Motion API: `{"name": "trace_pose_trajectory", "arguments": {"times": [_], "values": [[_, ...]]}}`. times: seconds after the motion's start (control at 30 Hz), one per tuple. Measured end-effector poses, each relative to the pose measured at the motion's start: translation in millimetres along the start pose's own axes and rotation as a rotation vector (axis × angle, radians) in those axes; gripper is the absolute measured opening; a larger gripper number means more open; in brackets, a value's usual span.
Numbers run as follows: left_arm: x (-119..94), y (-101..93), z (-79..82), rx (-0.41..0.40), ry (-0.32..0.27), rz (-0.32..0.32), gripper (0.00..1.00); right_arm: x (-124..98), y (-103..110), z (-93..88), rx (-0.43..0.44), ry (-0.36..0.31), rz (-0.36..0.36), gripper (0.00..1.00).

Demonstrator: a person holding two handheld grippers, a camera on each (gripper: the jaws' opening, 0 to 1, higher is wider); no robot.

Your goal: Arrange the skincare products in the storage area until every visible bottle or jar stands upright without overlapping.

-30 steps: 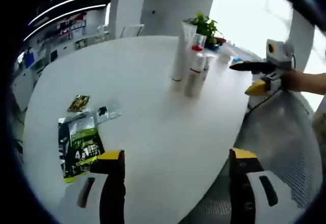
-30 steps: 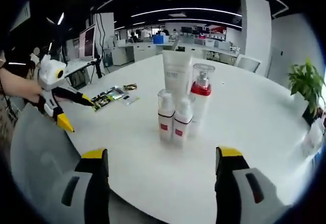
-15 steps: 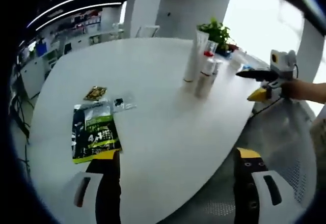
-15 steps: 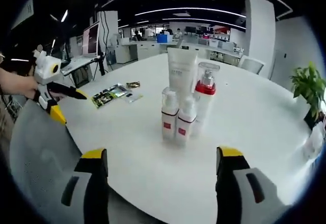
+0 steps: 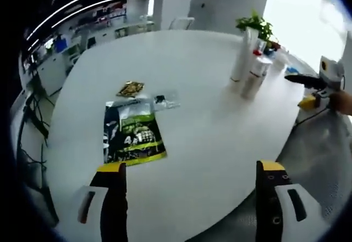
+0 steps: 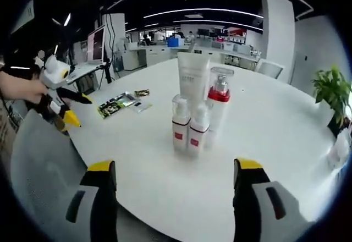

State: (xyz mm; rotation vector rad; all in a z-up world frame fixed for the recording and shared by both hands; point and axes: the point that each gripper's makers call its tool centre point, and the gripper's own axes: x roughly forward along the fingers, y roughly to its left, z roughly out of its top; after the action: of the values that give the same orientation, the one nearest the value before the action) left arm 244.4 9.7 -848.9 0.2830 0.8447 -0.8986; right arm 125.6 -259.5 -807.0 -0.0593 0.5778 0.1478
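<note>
Left gripper (image 5: 190, 198), jaws spread and empty, has drawn back from the bottle cluster (image 6: 197, 113) toward the green sachet (image 5: 132, 137); right gripper (image 6: 173, 198), also spread, faces four upright bottles: arrangement apparently complete.

A dark green packet (image 5: 132, 135) lies left of centre on the white table (image 5: 203, 121); upright bottles (image 5: 248, 69) cluster upper right.

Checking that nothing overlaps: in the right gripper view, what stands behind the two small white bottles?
Behind the two small bottles stand a tall white tube and a red-collared pump bottle, both upright. Their bases are hidden by the small bottles, so whether they touch cannot be told.
</note>
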Motion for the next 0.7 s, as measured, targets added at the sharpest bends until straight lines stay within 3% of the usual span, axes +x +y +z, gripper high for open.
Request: {"name": "trace_pose_trajectory", "arguments": {"times": [0.43, 0.7], "values": [[22.9, 43.9, 6.3, -0.009, 0.109, 0.111, 0.96, 1.0, -4.5, -0.7, 0.021, 0.011, -0.010, 0.87], [39.6, 62.1, 12.9, -0.003, 0.159, 0.136, 0.96, 0.5, -10.0, -1.5, 0.054, 0.016, -0.031, 0.87]]}}
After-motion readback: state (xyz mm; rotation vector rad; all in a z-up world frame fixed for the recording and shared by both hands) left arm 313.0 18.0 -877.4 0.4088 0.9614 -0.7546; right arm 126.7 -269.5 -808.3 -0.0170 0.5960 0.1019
